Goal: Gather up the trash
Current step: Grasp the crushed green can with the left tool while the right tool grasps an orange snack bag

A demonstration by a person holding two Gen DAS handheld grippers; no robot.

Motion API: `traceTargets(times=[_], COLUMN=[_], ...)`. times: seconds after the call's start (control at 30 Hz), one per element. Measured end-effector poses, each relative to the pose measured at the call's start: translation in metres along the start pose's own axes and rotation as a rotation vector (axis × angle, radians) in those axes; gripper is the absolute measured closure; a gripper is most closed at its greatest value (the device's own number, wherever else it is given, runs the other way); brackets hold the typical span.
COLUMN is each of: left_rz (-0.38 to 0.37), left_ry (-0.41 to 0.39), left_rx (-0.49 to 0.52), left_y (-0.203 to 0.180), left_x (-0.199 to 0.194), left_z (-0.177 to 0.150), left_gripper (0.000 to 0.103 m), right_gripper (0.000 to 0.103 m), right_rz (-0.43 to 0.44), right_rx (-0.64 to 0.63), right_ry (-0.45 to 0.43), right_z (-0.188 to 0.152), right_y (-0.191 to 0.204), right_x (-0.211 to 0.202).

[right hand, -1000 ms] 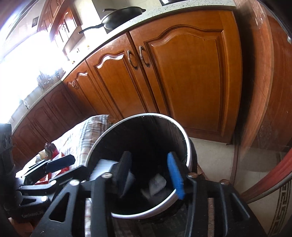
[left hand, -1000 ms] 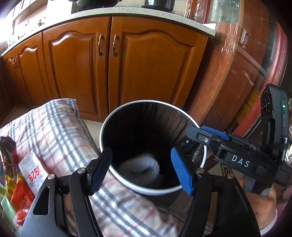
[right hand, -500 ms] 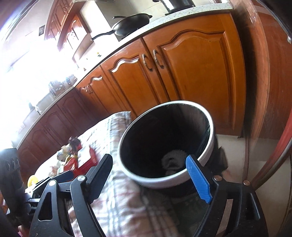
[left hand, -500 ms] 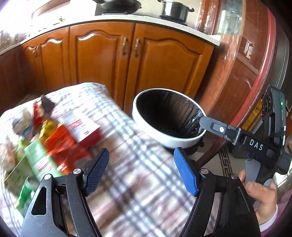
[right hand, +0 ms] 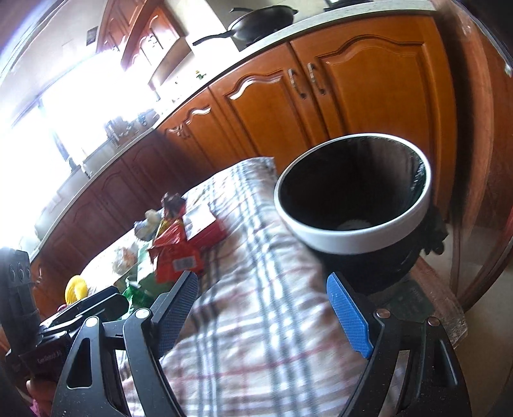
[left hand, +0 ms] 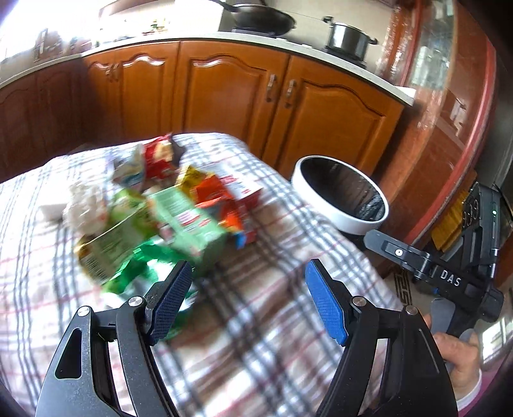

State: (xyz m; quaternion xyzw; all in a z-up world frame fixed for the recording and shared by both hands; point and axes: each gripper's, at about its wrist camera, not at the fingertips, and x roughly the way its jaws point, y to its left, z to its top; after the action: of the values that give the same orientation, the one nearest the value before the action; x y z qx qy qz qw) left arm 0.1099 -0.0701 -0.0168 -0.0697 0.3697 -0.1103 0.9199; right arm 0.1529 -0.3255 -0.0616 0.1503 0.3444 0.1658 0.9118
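Left claw (left hand: 248,300) is hanging with jaws apart, gripping nothing, over the plaid-covered bench (left hand: 256,336) — trash pile (left hand: 166,208) lying just ahead. Right claw (right hand: 263,309) is also gaping, unloaded — white-rimmed bin (right hand: 352,239) sitting beside the bench edge.

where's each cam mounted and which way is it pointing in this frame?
Left wrist: on the left tool, looking down at the trash pile on the plaid cloth; shows its open fingers, the right tool and right hand.
Right wrist: on the right tool, facing the bin and cabinets; shows its open fingers and the left tool.
Shared: bin, trash pile, plaid cloth, cabinets, frying pan.
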Motion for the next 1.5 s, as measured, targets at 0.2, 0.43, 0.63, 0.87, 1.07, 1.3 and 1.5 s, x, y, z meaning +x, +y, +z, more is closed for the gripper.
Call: traceTargets(times=[0.2, 0.43, 0.63, 0.87, 1.07, 1.3, 1.5], left_rz=[0.073, 0.158, 0.175, 0.145, 0.100, 0.081, 0.067], left_ry=[0.024, 0.034, 0.057, 0.090, 0.141, 0.128, 0.108], left_rx=[-0.059, -0.123, -0.179, -0.223, -0.235, -0.174, -0.125], left_y=[0.029, 0.057, 0.077, 0.088, 0.093, 0.088, 0.078], left_x=[-0.013, -0.025, -0.023, -0.008, 0.009, 0.011, 0.004], left_z=[-0.009, -0.016, -0.021, -0.021, -0.025, -0.023, -0.024], left_gripper=[0.028, 0.028, 0.028, 0.030, 0.057, 0.090, 0.093], right_gripper=[0.019, 0.019, 0.020, 0.039, 0.043, 0.093, 0.096], right_rz=[0.020, 0.052, 0.066, 0.025, 0.020, 0.023, 0.058], right_rx=[-0.040, -0.104, -0.206, -0.347, -0.419, -0.431, -0.366], right_ry=[0.023, 0.046, 0.064, 0.101, 0.114, 0.134, 0.107], right_z=[-0.011, -0.016, -0.023, -0.022, -0.009, -0.006, -0.007], right_y=[0.023, 0.053, 0.082, 0.103, 0.117, 0.120, 0.111], right_x=[0.009, 0.024, 0.039, 0.071, 0.099, 0.115, 0.089])
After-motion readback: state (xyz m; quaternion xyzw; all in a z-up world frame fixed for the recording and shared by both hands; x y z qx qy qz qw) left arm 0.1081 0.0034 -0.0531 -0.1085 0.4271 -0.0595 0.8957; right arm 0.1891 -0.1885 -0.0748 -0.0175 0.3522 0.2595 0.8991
